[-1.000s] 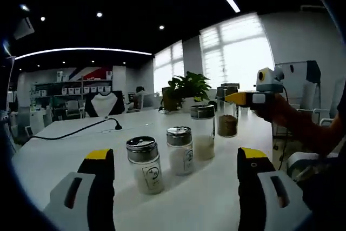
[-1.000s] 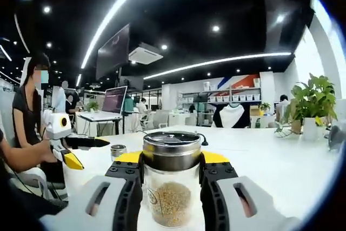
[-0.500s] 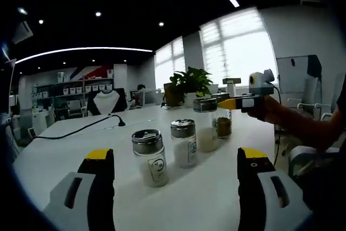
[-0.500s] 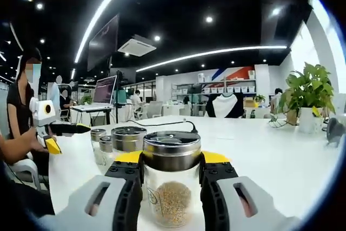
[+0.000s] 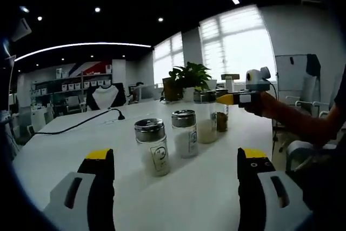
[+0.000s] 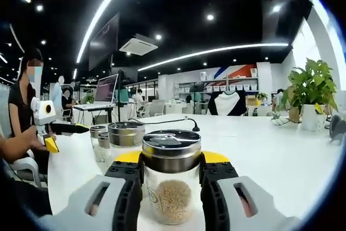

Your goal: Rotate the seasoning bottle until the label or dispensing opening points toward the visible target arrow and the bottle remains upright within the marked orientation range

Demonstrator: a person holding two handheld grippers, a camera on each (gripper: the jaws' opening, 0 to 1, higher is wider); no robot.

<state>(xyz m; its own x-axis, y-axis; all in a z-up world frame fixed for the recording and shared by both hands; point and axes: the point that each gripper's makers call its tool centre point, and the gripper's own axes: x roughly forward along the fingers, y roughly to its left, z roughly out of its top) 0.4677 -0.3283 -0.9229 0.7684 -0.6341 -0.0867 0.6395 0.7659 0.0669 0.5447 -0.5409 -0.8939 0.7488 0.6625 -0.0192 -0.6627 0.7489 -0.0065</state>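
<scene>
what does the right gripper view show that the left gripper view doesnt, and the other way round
Right gripper view alone: a close look at the right gripper shut on the brown seasoning bottle, plus an open laptop. Left gripper view alone: the left gripper open with nothing between its jaws, and the bright windows. Both share the white table, the row of shaker bottles, the potted plant and the black cable.

The seasoning bottle is cut off below, its label half hidden by jaws.
</scene>
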